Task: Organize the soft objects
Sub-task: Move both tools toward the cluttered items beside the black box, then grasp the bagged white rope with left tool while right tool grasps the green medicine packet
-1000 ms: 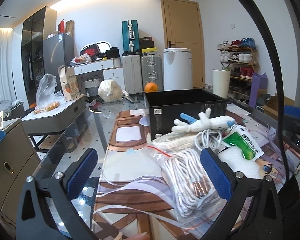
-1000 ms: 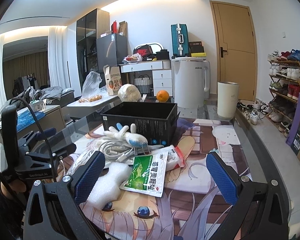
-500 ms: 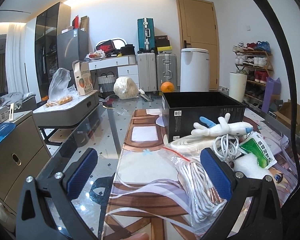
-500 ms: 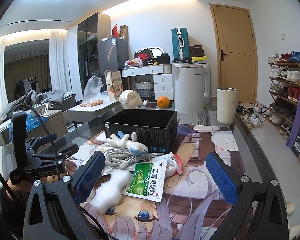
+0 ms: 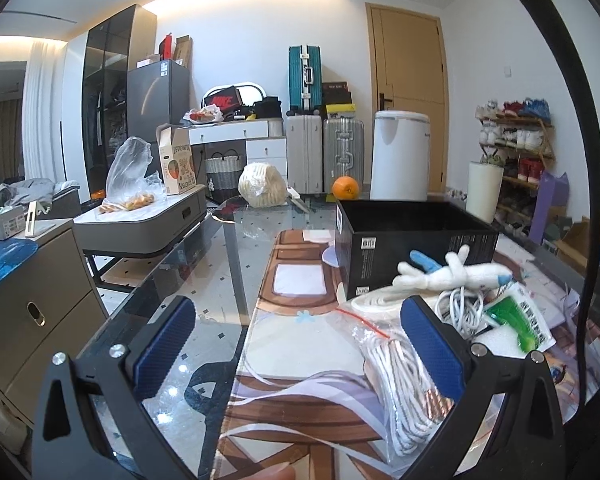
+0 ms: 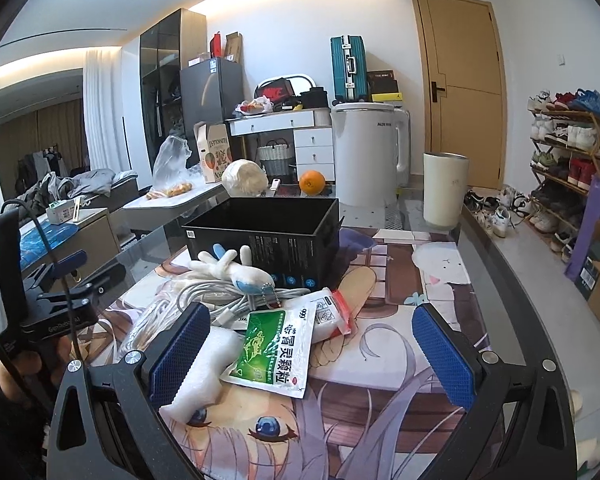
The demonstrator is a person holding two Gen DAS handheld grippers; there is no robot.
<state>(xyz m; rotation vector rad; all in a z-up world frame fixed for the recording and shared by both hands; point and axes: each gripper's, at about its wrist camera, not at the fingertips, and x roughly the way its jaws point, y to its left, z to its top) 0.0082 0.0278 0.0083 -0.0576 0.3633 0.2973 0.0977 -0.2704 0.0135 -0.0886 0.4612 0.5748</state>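
Note:
An open black box (image 5: 412, 240) (image 6: 268, 236) stands on the printed mat. In front of it lies a pile: a white plush toy with blue tips (image 5: 452, 274) (image 6: 236, 270), a coil of white cable (image 5: 460, 306) (image 6: 228, 300), a clear zip bag of white cord (image 5: 404, 384), a green sachet (image 5: 520, 320) (image 6: 278, 350), a white pouch with a red edge (image 6: 330, 314) and white foam (image 6: 204, 372). My left gripper (image 5: 300, 344) is open and empty, just left of the pile. My right gripper (image 6: 310, 350) is open and empty, above the sachet.
The glass table (image 5: 204, 280) carries an orange (image 5: 345, 188) (image 6: 312, 182) and a wrapped pale round bundle (image 5: 262, 190) at its far end. A white bin (image 6: 446, 188), a shoe rack (image 6: 568, 152), suitcases (image 5: 324, 156) and a grey side unit (image 5: 140, 224) stand around.
The left gripper has swung left, so the pile sits further right in its view. The right gripper has dropped slightly nearer the pile. Both stay open.

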